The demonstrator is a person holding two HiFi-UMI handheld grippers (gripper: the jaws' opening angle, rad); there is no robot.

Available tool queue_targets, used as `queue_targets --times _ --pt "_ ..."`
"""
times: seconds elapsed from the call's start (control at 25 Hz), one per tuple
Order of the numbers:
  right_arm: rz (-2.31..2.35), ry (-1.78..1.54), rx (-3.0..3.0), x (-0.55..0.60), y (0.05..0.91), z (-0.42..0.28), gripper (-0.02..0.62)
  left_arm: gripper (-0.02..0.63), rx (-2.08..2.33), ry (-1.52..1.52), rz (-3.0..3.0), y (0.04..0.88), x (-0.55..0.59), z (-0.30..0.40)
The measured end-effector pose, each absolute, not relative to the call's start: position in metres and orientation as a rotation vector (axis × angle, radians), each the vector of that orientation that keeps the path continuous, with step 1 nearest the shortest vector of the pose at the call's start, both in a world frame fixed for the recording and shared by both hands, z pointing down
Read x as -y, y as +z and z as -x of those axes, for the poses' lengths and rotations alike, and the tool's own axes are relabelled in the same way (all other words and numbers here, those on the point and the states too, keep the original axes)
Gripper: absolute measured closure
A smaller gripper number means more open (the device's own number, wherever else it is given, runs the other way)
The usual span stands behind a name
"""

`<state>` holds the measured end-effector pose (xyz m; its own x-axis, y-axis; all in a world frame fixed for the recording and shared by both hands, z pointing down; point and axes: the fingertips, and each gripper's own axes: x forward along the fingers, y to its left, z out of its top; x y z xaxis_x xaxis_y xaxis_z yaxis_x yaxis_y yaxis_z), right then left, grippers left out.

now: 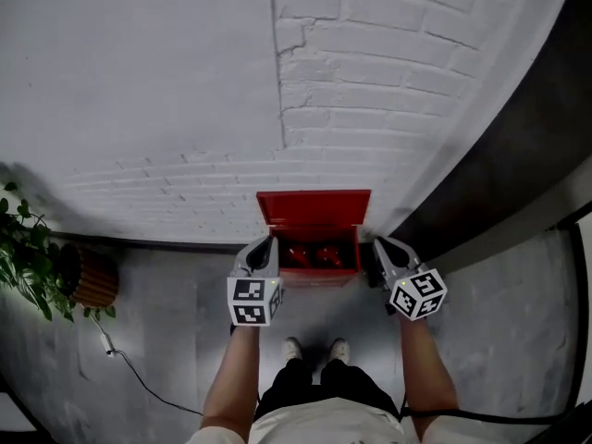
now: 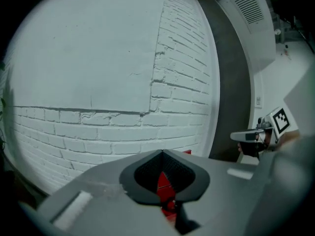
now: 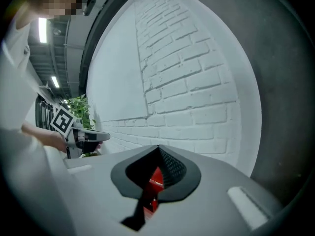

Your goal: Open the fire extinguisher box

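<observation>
The red fire extinguisher box stands on the floor against the white brick wall, its lid raised and leaning back on the wall. Red extinguishers show inside. My left gripper hovers at the box's front left corner, its jaws shut with nothing between them. My right gripper hangs by the box's right side, jaws also closed together and empty. In the left gripper view the jaw tips meet, with the red box showing through the gap behind them. The right gripper view shows the same: tips together, red box below.
A potted plant in a brown ribbed pot stands at the left by the wall. A thin cable trails over the grey floor. A dark wall strip runs along the right. The person's shoes are just before the box.
</observation>
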<state>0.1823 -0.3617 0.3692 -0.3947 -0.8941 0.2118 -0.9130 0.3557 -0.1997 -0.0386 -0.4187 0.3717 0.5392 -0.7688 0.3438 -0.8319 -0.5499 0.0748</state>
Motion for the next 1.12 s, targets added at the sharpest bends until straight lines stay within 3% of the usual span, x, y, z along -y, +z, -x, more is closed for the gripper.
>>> queue_targets --times 0.52,1.12 --pt "-1.677 0.268 2.608 0.357 0.273 -0.183 0.594 0.600 1.356 0.319 -2.609 0.301 0.395 0.048" --pt "-1.693 0.242 2.603 0.348 0.268 -0.185 0.594 0.600 1.291 0.318 -2.667 0.283 0.394 0.036"
